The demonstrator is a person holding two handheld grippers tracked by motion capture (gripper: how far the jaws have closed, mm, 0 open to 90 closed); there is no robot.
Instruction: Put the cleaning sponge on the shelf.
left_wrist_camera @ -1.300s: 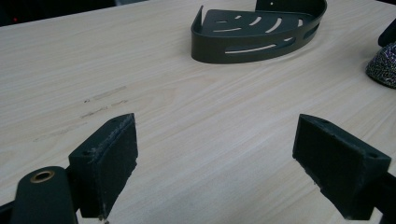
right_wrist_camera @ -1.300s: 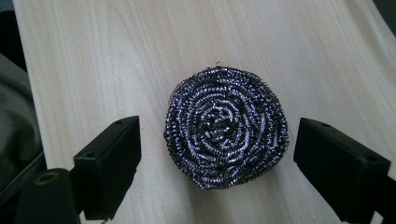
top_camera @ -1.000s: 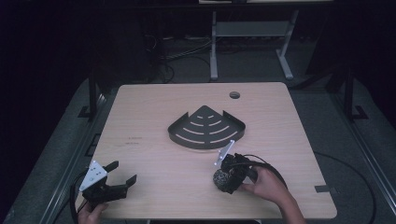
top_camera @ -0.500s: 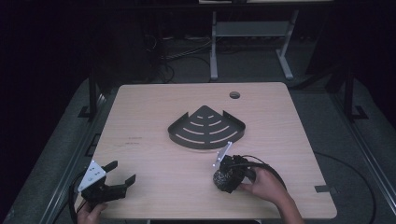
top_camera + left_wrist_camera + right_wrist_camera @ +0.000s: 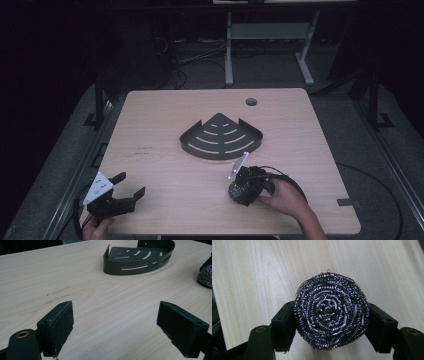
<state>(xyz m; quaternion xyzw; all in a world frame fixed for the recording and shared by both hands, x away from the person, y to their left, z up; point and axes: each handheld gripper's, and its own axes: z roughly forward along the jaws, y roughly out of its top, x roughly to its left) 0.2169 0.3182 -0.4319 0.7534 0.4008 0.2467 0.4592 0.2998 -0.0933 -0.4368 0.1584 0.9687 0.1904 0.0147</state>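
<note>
The right gripper (image 5: 331,322) is clenching a steel-wool scourer (image 5: 331,312) between its fingers just above the surface, with the dark corner caddy (image 5: 221,136) lying near, ahead and slightly left, while the left gripper (image 5: 122,330) is gaping, released, well apart.

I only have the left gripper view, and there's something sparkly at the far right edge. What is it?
Observer: A steel wool scourer, round and coiled.
Operator: Is it lying loose?
Observer: No, the right gripper has its jaws closed against both sides of it.
Operator: Where is that relative to the black corner shelf?
Observer: In the high view it is on the near side of the corner shelf, a little right, apart from it.
</note>
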